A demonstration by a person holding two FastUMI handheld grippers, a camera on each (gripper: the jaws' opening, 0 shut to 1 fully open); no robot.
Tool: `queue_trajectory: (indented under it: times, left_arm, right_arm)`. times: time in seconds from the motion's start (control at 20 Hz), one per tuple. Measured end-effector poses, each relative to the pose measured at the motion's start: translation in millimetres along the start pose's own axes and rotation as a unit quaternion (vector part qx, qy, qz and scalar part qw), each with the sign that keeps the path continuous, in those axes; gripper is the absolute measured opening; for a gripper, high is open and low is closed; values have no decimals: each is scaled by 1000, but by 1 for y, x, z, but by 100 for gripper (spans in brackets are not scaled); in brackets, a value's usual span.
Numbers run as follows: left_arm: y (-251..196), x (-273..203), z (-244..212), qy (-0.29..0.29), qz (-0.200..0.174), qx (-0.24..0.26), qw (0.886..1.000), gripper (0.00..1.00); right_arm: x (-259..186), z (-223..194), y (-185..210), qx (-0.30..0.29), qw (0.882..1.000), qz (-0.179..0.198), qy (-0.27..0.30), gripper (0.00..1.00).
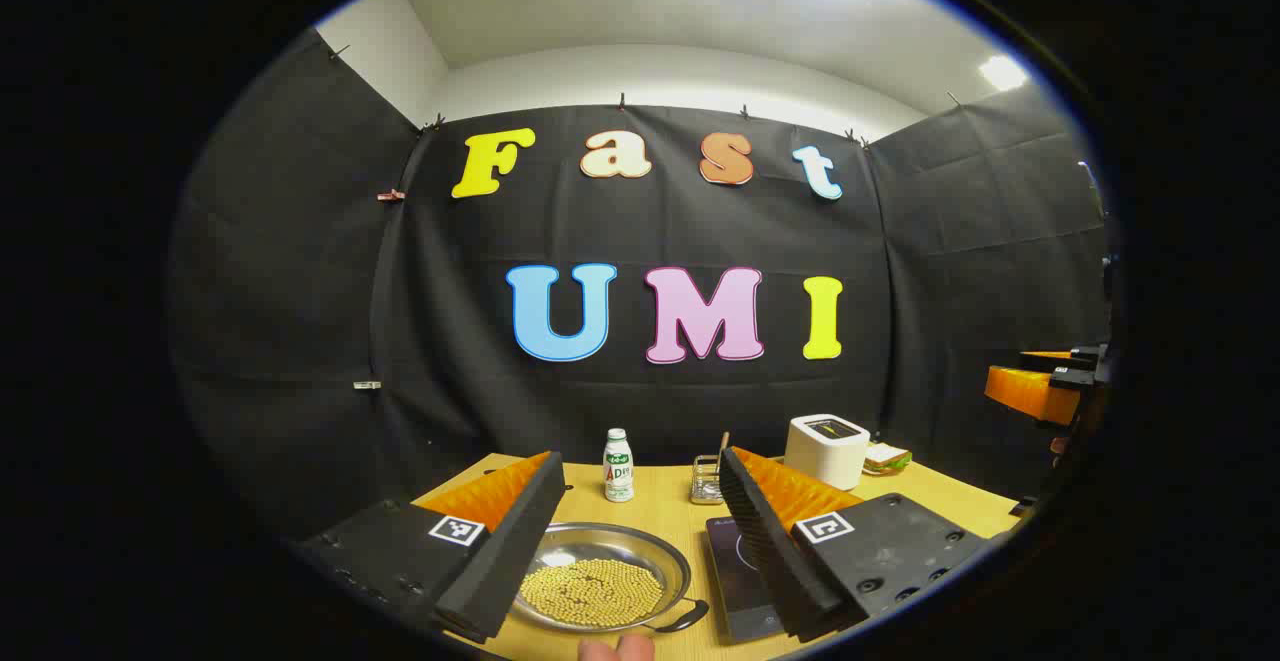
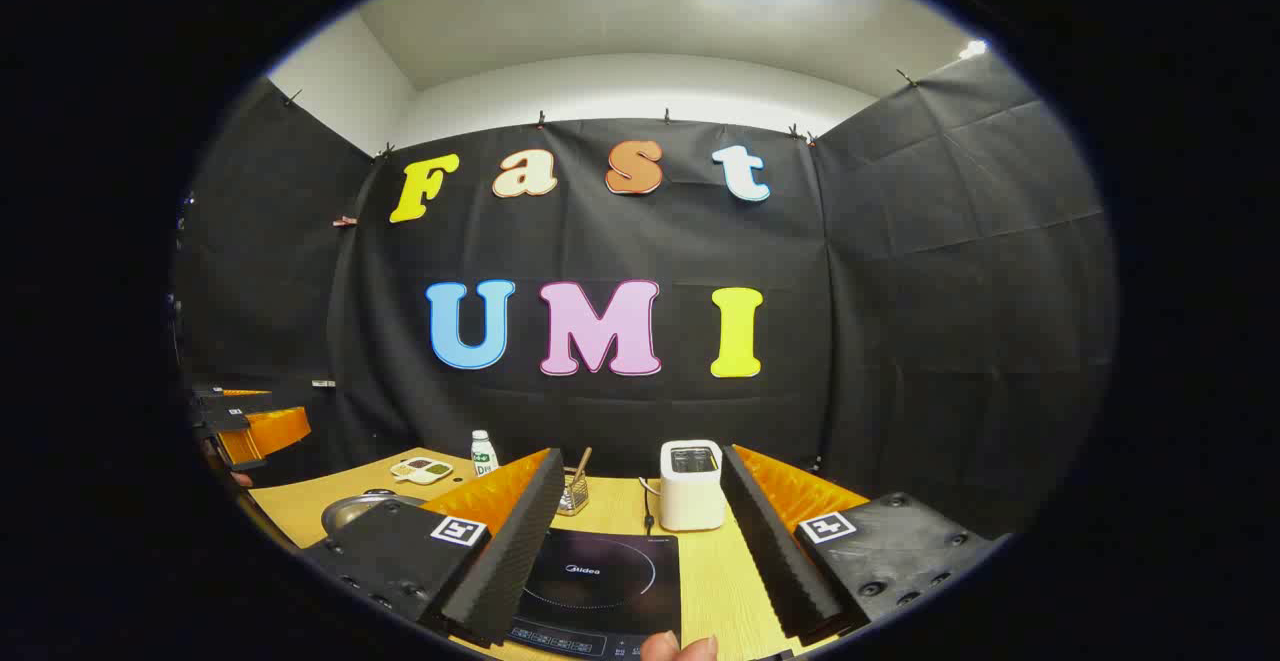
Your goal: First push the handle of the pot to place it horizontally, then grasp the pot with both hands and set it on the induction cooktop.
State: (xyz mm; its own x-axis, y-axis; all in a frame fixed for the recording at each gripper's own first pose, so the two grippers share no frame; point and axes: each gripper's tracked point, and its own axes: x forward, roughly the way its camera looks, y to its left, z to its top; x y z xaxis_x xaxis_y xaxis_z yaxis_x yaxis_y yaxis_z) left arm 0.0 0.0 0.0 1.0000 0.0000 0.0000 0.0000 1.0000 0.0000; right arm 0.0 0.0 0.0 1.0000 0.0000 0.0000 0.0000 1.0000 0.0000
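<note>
Wooden table [image 1: 655, 501]: pot [image 1: 598, 576] beside induction cooktop [image 2: 600, 571] (both grippers' jaws apart).

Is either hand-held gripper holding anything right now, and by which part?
Nothing is held. The left hand-held gripper is open above the pot; the right hand-held gripper is open above the induction cooktop.

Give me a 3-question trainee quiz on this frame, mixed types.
1. True or false: the shallow silver metal pot of small yellow beads already sits on the black glass induction cooktop.
2. The left gripper is: A) open B) shut on the pot.
3. Fill in: the white box-shaped toaster stands at the cooktop's far ___ corner in the right gripper view.

Key: 1 false; 2 A; 3 right.
</note>
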Motion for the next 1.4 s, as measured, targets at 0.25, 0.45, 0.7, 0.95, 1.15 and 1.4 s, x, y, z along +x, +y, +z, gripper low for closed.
queue_trajectory:
  times: [0.25, 0.45, 0.7, 0.95, 1.15, 1.4]
  left_arm:
    - [4, 0, -4, 2, 5, -9, 1000, 97]
    - [4, 2, -3, 0, 6, -3, 1000, 97]
    - [3, 2, -2, 1, 2, -1, 1000, 97]
    - [-1, 0, -5, 6, -9, 0, 1000, 97]
    - [-10, -1, -13, 9, -17, 27, 999, 76]
    - [-25, -5, -33, 41, -45, 5, 998, 19]
  right_arm:
    - [2, -3, 2, -2, 1000, 3, 5, 97]
    - [2, -5, -1, 1, 1000, -1, 8, 97]
    - [2, -8, -2, 5, 1000, -2, 13, 98]
    - [4, -11, -3, 7, 1000, -3, 14, 98]
    - [4, -13, -1, -9, 1000, -2, 8, 98]
    - [9, -23, 2, -24, 1000, -4, 6, 98]
